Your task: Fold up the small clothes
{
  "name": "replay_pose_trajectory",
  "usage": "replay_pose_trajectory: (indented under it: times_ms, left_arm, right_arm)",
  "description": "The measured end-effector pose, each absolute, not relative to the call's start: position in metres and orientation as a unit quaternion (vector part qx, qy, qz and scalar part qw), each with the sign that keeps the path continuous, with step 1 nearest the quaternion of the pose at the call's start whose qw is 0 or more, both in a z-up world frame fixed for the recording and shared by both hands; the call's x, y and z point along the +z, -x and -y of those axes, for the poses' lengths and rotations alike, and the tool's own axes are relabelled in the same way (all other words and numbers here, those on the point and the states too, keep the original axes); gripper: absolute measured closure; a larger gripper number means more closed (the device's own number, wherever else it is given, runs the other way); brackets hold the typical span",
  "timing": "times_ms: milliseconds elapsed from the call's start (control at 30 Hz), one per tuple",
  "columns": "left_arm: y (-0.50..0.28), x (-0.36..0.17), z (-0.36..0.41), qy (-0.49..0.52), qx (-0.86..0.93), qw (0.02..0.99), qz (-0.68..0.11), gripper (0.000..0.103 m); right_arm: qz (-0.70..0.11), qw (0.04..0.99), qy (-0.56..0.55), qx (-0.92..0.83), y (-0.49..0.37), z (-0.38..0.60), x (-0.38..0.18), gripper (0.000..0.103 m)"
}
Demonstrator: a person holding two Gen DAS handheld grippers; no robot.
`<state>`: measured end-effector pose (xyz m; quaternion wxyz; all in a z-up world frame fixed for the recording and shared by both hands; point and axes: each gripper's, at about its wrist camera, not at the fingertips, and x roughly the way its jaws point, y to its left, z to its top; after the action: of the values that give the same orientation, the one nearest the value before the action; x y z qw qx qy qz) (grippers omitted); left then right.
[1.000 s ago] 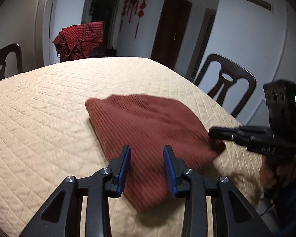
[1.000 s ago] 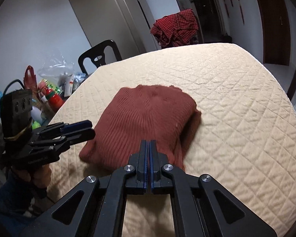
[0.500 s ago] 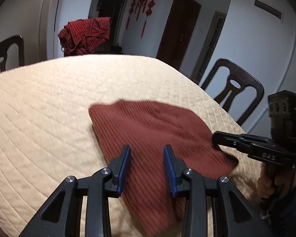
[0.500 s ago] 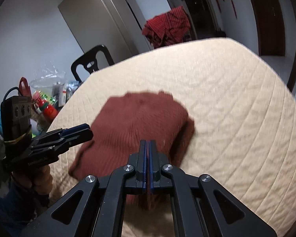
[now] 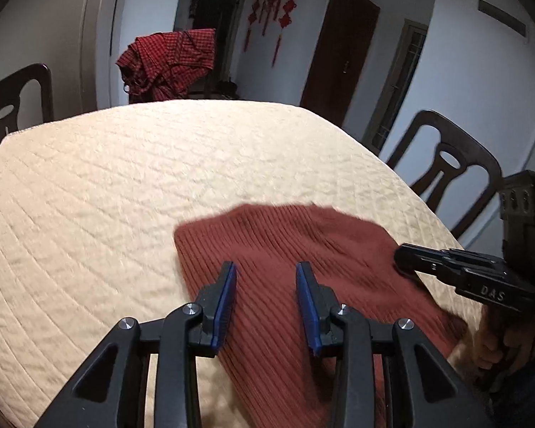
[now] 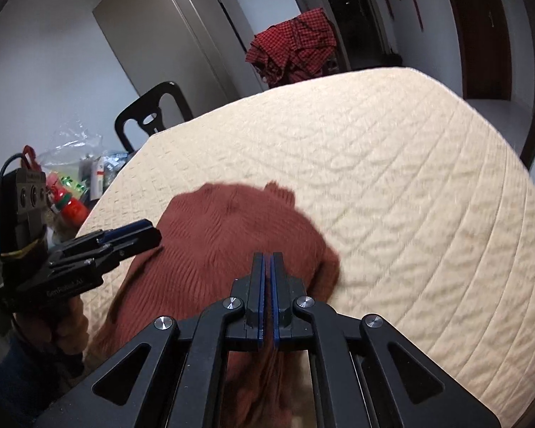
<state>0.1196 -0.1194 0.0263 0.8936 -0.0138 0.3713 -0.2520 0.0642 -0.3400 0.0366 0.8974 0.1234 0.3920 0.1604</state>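
One quilted table (image 5: 89,192), three dark chairs around it, one rust-red knit garment (image 5: 303,242) lying near its front edge. The left gripper (image 5: 265,278) hangs over the knit, jaws partly apart, nothing between them. The right gripper (image 6: 267,267) has its jaws pressed together, knit fabric bunched beneath them; whether it's pinched, can't tell. A checked red shirt (image 5: 167,60) drapes a far chair; bags and bottles (image 6: 71,185) crowd the left side.

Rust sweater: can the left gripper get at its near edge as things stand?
Probably yes. The left gripper hangs open right over the rust sweater, nothing lying between them. The right gripper, shut, stands off at the sweater's right side, clear of that path.
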Motion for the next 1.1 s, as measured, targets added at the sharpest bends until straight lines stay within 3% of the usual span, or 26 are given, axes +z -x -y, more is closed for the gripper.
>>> replay_pose_trajectory:
  times_ms: [233, 667, 1100]
  left_arm:
    - [-0.144, -0.001, 0.13, -0.001, -0.236, 0.886, -0.399, 0.066]
    - [-0.101, 0.029, 0.12, -0.023, -0.231, 0.898, -0.373, 0.066]
    - [-0.056, 0.033, 0.111, -0.05, -0.224, 0.905, -0.358, 0.066]
  right_arm:
    - [-0.415, 0.889, -0.128, 0.145, -0.09, 0.345, 0.016, 0.101]
    - [-0.377, 0.907, -0.08, 0.171, -0.039, 0.329, 0.058, 0.099]
    - [-0.388, 0.9, -0.064, 0.186, -0.004, 0.319, 0.052, 0.099]
